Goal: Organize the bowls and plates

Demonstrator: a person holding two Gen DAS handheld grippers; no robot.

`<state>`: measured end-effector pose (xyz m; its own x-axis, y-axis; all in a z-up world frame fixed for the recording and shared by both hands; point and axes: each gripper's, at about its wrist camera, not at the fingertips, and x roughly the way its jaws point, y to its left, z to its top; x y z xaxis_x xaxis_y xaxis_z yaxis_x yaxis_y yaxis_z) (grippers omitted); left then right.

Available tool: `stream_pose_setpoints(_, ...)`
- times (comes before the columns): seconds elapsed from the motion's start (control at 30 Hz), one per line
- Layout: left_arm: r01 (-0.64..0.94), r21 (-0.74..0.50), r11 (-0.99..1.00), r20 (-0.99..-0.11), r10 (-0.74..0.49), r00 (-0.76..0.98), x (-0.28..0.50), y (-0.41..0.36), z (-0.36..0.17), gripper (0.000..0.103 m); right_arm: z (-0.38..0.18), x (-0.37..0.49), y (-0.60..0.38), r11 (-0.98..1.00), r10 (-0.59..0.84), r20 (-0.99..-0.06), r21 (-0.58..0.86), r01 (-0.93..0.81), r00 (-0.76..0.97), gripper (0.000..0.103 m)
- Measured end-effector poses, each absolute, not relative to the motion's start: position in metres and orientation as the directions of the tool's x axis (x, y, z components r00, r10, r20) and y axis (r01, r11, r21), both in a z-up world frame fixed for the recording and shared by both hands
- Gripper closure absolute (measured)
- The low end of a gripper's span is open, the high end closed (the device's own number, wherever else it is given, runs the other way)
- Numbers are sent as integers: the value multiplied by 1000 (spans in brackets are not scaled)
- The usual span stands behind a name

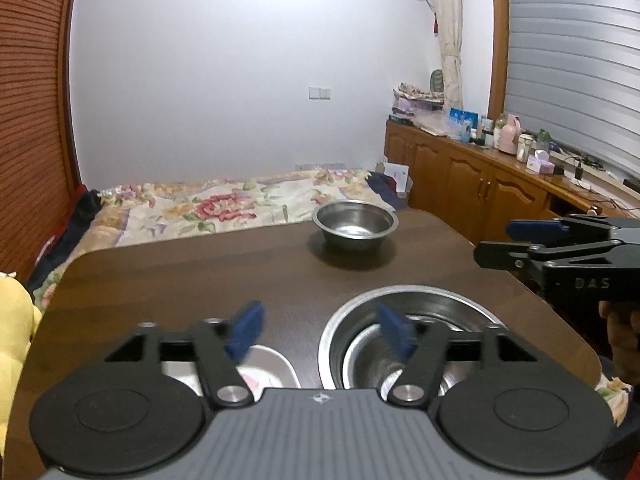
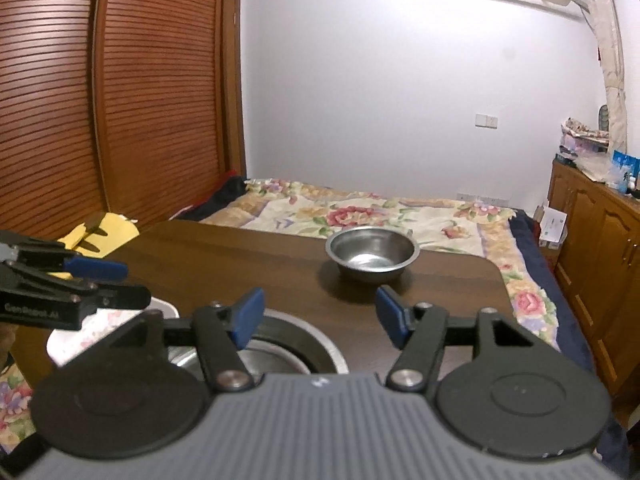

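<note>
Steel bowl [image 2: 372, 254] stood alone on the dark wooden table [image 2: 248, 256], toward 12 o'clock from both tools, near the far edge and well apart from everything else. It was upright and empty; only reflections showed on its floor. Judged light, rigid and hard to damage, but smooth and likely slippery. The rolled rim looked the best place to pinch, one pad inside the wall and one outside.

Near edge of the table: a larger steel basin [image 1: 452, 304] sat at about 5 o'clock from the left tool [image 1: 320, 334]. A smaller steel bowl [image 1: 366, 366] appeared nested in it, though the tool hid part of it. Just beside the basin, at its 9 o'clock, lay a pale plate [image 2: 102, 330] with a faint flower print. Whether anything rested on it could not be told.

Left tool: blue pads stood wide apart, nothing between them. It hung over the gap between plate and basin.

Right tool [image 2: 320, 318]: pads likewise apart and empty, above the basin's right rim, pointing toward the lone bowl.

Judgement: the far bowl remained to be gathered. The nested stack would be heavier and could rattle or slide if lifted by one rim.
</note>
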<state>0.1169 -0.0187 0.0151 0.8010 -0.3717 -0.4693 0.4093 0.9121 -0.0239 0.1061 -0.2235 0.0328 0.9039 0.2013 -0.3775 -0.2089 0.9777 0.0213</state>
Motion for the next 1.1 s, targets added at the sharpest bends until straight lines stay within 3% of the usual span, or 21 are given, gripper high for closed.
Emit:
stream_pose_setpoints(0.07,406,-13,914,-450,-368,814,118,-19,18,13,35,106,-225,980,193,-366,21,-199,910,19)
stream_pose_setpoints(0.13,412,1,911,-440,-370,819,122,-20,22,8,38,107,-227,981,185,-349,20,-191,919,7)
stream_pose_setpoints(0.23,414,21,910,-425,-366,828,131,-24,28,3,41,111,-230,984,171,-336,15,-177,926,0)
stream_pose_setpoints(0.77,484,25,875,-427,-429,796,208,-47,44,0,41,182,-261,989,146,-367,57,-134,919,0)
stream_pose_setpoints(0.93,500,-19,866,-455,-453,767,235,-51,40,5,31,213,-269,989,144,-402,84,-120,904,0)
stream_pose_setpoints(1.0,504,-18,863,-469,-452,759,246,-55,38,9,25,224,-272,989,147,-421,94,-118,895,2)
stream_pose_setpoints(1.07,508,-7,861,-480,-449,754,257,-61,36,13,20,237,-276,988,150,-444,106,-114,883,15)
stream_pose_setpoints(1.1,507,-3,862,-490,-443,751,263,-65,34,13,16,243,-278,987,153,-460,117,-111,875,17)
